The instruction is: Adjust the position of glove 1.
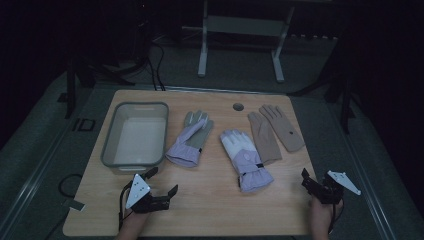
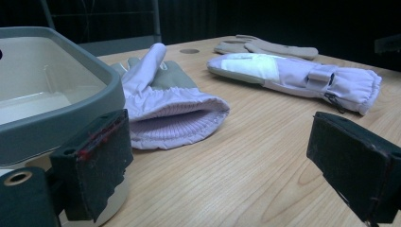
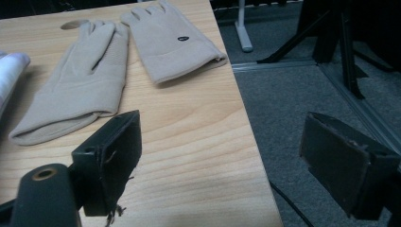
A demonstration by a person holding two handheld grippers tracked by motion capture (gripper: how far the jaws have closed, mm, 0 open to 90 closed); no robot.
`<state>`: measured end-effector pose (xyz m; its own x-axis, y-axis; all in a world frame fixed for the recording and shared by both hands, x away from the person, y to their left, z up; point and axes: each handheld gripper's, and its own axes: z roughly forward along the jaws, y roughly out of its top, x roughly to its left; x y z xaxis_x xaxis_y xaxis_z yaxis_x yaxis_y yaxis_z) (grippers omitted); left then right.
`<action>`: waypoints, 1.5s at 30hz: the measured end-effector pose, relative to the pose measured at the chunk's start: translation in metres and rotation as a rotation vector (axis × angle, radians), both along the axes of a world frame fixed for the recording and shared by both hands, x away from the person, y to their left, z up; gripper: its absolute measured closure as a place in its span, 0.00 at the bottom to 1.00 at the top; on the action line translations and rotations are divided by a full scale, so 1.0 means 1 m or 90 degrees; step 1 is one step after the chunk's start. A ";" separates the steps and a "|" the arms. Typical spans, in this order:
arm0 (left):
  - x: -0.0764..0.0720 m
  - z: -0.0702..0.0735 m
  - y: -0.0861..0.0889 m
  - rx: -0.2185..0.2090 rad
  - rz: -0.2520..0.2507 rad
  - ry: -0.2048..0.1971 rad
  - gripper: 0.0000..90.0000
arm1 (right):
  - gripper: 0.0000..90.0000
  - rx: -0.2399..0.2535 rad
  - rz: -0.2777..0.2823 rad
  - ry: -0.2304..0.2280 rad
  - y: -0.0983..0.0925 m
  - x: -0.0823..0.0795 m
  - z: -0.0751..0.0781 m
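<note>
Two lilac winter gloves lie on the wooden table (image 1: 210, 200): one (image 1: 189, 141) palm up beside a grey bin (image 1: 135, 134), the other (image 1: 246, 158) at the centre. Right of them lie two beige knit gloves (image 1: 264, 136) (image 1: 283, 127). My left gripper (image 1: 162, 181) rests near the front left, open, nothing between its pads; the near lilac glove's cuff (image 2: 177, 120) lies just ahead of it, next to the bin (image 2: 56, 101). My right gripper (image 1: 307, 179) sits at the table's front right edge, open and empty, with the beige gloves (image 3: 75, 92) (image 3: 172, 40) ahead of it.
The bin holds nothing that I can see. A round cable hole (image 1: 238, 106) sits near the table's far edge. Grey carpet (image 3: 302, 109) and dark stand legs (image 3: 331, 42) lie beyond the table's right edge. A white frame (image 1: 240, 45) stands behind the table.
</note>
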<state>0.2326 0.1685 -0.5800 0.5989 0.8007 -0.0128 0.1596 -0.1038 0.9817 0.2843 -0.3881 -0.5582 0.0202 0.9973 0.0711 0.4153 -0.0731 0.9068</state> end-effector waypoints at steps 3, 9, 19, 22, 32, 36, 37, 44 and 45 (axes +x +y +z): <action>-0.001 0.000 0.000 0.000 0.008 -0.005 0.09 | 0.15 0.002 0.007 -0.005 -0.001 -0.001 0.000; -0.002 0.000 -0.001 0.001 0.005 -0.010 0.09 | 0.15 -0.029 0.008 0.019 -0.001 0.002 0.004; -0.001 -0.001 0.001 -0.012 0.002 -0.003 0.09 | 0.13 -0.035 0.067 0.035 0.005 0.021 0.062; -0.001 -0.001 0.001 -0.015 0.000 0.000 0.09 | 0.12 -0.029 0.080 0.030 0.010 0.025 0.085; 0.000 -0.001 0.001 -0.016 -0.004 0.001 0.09 | 0.16 -0.031 0.144 0.001 0.035 0.043 0.143; -0.001 -0.001 0.001 -0.013 -0.005 -0.003 0.09 | 0.16 -0.027 0.184 -0.034 0.055 0.050 0.166; -0.001 -0.001 0.000 -0.012 -0.007 -0.004 0.09 | 0.16 -0.023 0.196 -0.034 0.059 0.052 0.169; -0.001 -0.001 -0.001 -0.009 -0.008 -0.006 0.09 | 0.19 -0.006 0.265 -0.006 0.090 0.065 0.176; -0.001 0.000 -0.001 -0.008 -0.008 -0.005 0.09 | 0.20 -0.011 0.275 0.000 0.095 0.067 0.176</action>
